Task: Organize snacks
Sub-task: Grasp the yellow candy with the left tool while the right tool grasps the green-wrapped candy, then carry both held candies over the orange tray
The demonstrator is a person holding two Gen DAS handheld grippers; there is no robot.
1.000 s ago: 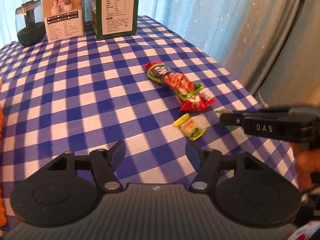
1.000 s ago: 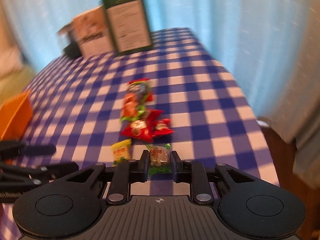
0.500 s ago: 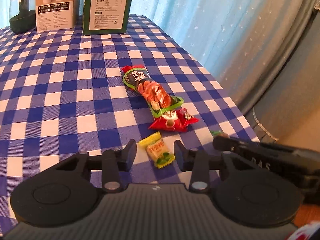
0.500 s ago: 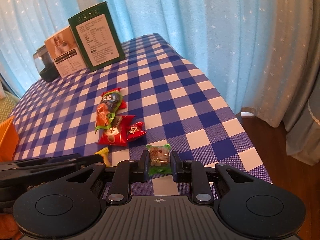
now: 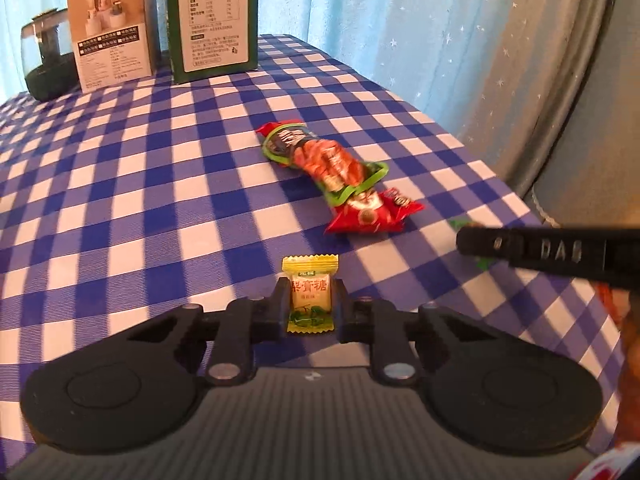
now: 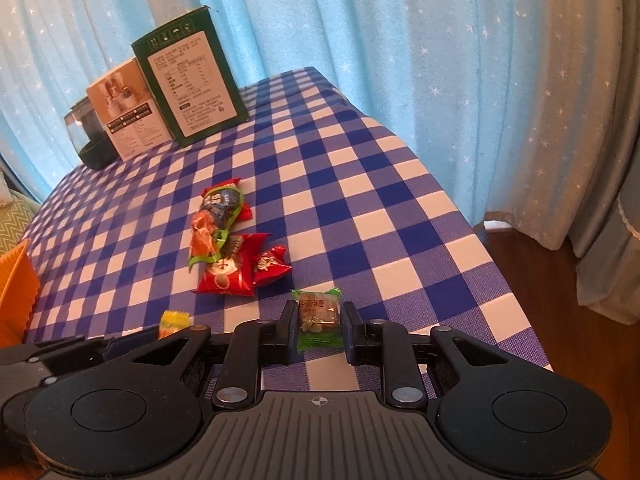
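My left gripper (image 5: pixel 311 300) is shut on a yellow-and-green candy (image 5: pixel 310 294) just above the blue checked tablecloth (image 5: pixel 160 184). My right gripper (image 6: pixel 318 320) is shut on a green-wrapped candy (image 6: pixel 319 317) near the table's right edge. The right gripper also shows as a black bar in the left wrist view (image 5: pixel 540 250). On the cloth lie a long orange-and-green snack pack (image 5: pixel 320 162), a red packet (image 5: pixel 370 214) and, in the right wrist view, a smaller red packet (image 6: pixel 270 266). The yellow candy's tip shows in the right wrist view (image 6: pixel 173 320).
A green box (image 5: pixel 214 16), a white box (image 5: pixel 114 30) and a dark glass jar (image 5: pixel 44 60) stand at the table's far edge before blue curtains. An orange container (image 6: pixel 14 292) sits at the left. The table's right edge (image 6: pixel 480 240) drops to a wooden floor.
My left gripper moved forward over the yellow candy and shut on it. My right gripper kept its hold on the green candy and rose slightly.
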